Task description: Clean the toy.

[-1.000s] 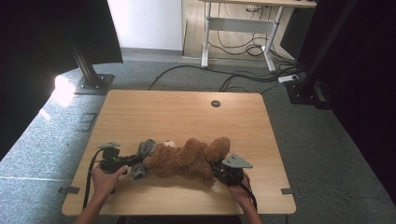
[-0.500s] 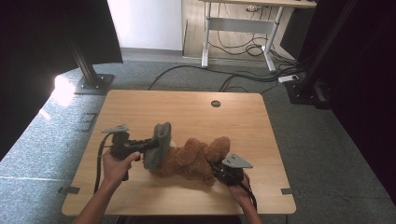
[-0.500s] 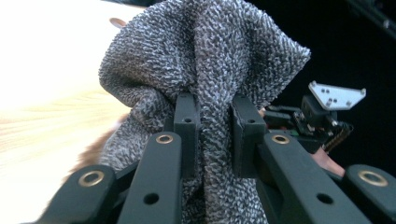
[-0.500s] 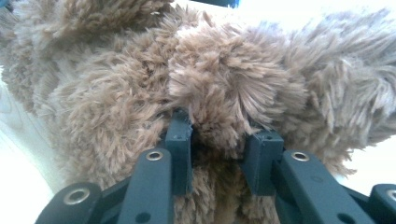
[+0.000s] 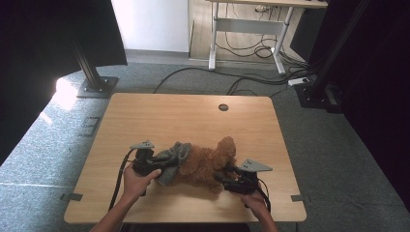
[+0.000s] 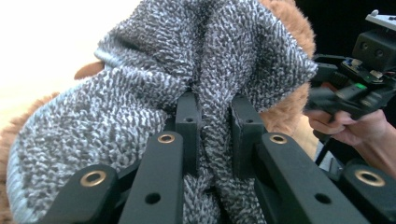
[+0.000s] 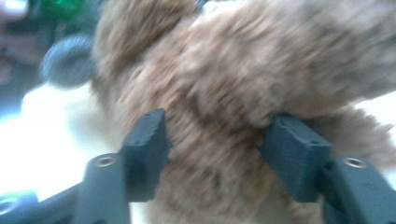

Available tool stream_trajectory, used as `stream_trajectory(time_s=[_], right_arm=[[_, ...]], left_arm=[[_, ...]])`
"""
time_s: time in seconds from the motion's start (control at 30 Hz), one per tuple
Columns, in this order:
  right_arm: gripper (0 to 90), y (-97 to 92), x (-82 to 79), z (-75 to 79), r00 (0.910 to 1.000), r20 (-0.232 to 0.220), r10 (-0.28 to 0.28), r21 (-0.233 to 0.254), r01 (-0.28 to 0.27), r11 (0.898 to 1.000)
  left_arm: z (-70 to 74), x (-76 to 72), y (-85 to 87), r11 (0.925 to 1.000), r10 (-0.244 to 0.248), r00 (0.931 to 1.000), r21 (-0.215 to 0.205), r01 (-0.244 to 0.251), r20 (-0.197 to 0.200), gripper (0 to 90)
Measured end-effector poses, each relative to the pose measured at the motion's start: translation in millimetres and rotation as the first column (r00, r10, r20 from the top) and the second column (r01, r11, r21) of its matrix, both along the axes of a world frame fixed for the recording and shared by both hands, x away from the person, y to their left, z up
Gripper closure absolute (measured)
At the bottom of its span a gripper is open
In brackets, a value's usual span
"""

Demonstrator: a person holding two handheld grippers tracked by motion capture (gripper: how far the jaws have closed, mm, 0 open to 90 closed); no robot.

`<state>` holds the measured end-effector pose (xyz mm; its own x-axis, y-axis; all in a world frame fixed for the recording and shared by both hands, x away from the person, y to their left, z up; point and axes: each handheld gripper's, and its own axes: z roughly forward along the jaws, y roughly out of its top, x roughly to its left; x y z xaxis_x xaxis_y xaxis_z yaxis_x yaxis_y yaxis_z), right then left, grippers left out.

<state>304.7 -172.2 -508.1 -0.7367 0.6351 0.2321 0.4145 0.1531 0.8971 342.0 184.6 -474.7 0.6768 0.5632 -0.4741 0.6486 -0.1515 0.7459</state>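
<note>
A brown plush bear (image 5: 209, 165) lies on the wooden table (image 5: 193, 116) near its front edge. A grey knitted piece (image 5: 173, 158) covers the bear's left end. My left gripper (image 5: 167, 162) is shut on a fold of that knit (image 6: 140, 93), pinched between its jaws (image 6: 215, 121). On the bear's right side my right gripper (image 5: 220, 178) stands open; its jaws have just been opening. The bear's fur (image 7: 243, 70) bulges between the spread fingers (image 7: 219, 135). The left gripper view also has the other hand with its gripper (image 6: 355, 88) behind the bear.
A round cable hole (image 5: 223, 107) sits near the table's far edge. On the carpet beyond stand black stand bases (image 5: 94, 87), a desk frame (image 5: 246, 29) and loose cables (image 5: 251, 79). Bare tabletop stretches behind the bear.
My left gripper has lifted the grey knit and carried it to the right, onto the bear's left end. The right hand has stayed in place beside the bear.
</note>
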Motion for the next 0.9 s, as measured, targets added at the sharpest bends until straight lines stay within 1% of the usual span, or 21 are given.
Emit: stream_trajectory(time_s=[0.03, 0.07, 0.13, 0.17, 0.23, 0.27, 0.3, 0.37, 0.4, 0.43, 0.53, 0.6, 0.63, 0.73, 0.77, 0.83, 0.9], right_arm=[[33.8, 2.8, -3.6, -1.6, 1.0, 0.004, 0.008, -0.033, -0.008, 0.999], [30.9, 8.3, -6.7, -4.9, 0.9999, 0.003, 0.014, -0.077, -0.013, 0.997], [27.2, 19.0, -8.7, -10.4, 0.9999, 0.001, 0.016, -0.142, -0.016, 0.99], [27.0, 25.7, -9.4, -13.3, 0.9999, 0.013, 0.011, -0.178, -0.009, 0.984], [26.4, 37.3, -9.1, -16.3, 0.9996, 0.027, -0.013, -0.229, 0.019, 0.973], [26.9, 41.7, -8.2, -17.0, 0.9992, 0.03, -0.026, -0.244, 0.032, 0.969], [29.0, 45.6, -7.4, -17.9, 0.9983, 0.041, -0.041, -0.265, 0.051, 0.963], [34.9, 51.5, -5.9, -20.3, 0.9959, 0.058, -0.07, -0.309, 0.085, 0.947], [37.5, 54.0, -4.9, -21.9, 0.9938, 0.077, -0.081, -0.325, 0.101, 0.94], [39.4, 54.9, -3.9, -22.6, 0.9923, 0.084, -0.091, -0.331, 0.114, 0.937], [43.3, 57.6, 4.1, -23.6, 0.9867, 0.104, -0.124, -0.332, 0.152, 0.931], [45.0, 59.5, 13.6, -24.3, 0.9822, 0.117, -0.147, -0.331, 0.178, 0.927], [46.0, 60.1, 17.2, -24.3, 0.9811, 0.119, -0.153, -0.329, 0.184, 0.926], [49.0, 62.1, 32.2, -25.1, 0.9741, 0.133, -0.183, -0.313, 0.216, 0.925], [50.1, 63.2, 37.4, -25.7, 0.9704, 0.14, -0.197, -0.308, 0.232, 0.923], [52.3, 64.2, 44.1, -27.0, 0.9626, 0.163, -0.217, -0.304, 0.258, 0.917], [53.5, 65.2, 48.4, -27.7, 0.9557, 0.167, -0.242, -0.298, 0.283, 0.912]], left_arm=[[-2.1, -2.0, 0.2, 1.0, -0.003, 1.0, -0.003, 0.003, -0.002, 76.6], [-3.6, -3.6, 0.4, 1.0, -0.007, 1.0, -0.002, 0.007, 0.0, 76.7], [-5.7, -6.8, 0.1, 1.0, -0.009, 1.0, -0.002, 0.009, 0.002, 76.8], [-6.5, -8.2, 0.2, 0.9999, -0.014, 0.9999, 0.001, 0.014, 0.001, 76.8], [-7.9, -10.6, -0.3, 0.9999, -0.012, 0.9999, 0.003, 0.012, 0.007, 76.9], [-8.7, -10.8, -0.5, 0.9999, -0.012, 0.9999, 0.002, 0.012, 0.008, 76.9], [-9.5, -10.6, -0.9, 0.9999, -0.013, 0.9999, 0.0, 0.013, 0.007, 76.9], [-11.2, -8.9, -3.2, 0.9999, -0.011, 0.9999, 0.001, 0.011, 0.013, 76.9], [-11.5, -8.0, -4.2, 1.0, -0.009, 0.9998, 0.004, 0.009, 0.016, 77.0], [-11.9, -6.3, -5.8, 1.0, -0.006, 0.9998, 0.007, 0.006, 0.021, 77.0], [-11.7, 2.0, -11.3, 0.9995, 0.007, 0.999, 0.03, -0.008, 0.043, 77.2], [-10.9, 11.1, -15.5, 0.9989, 0.018, 0.9985, 0.043, -0.02, 0.052, 77.2], [-10.2, 16.6, -17.2, 0.9985, 0.023, 0.9983, 0.049, -0.026, 0.054, 77.2], [-8.0, 36.2, -21.2, 0.9968, 0.043, 0.9976, 0.064, -0.047, 0.055, 77.2], [-7.6, 41.7, -22.3, 0.9966, 0.051, 0.9974, 0.062, -0.054, 0.052, 77.2], [-6.7, 49.9, -24.2, 0.9957, 0.057, 0.9969, 0.07, -0.061, 0.054, 77.2], [-6.3, 56.6, -26.5, 0.9948, 0.065, 0.9962, 0.074, -0.069, 0.058, 77.1]])
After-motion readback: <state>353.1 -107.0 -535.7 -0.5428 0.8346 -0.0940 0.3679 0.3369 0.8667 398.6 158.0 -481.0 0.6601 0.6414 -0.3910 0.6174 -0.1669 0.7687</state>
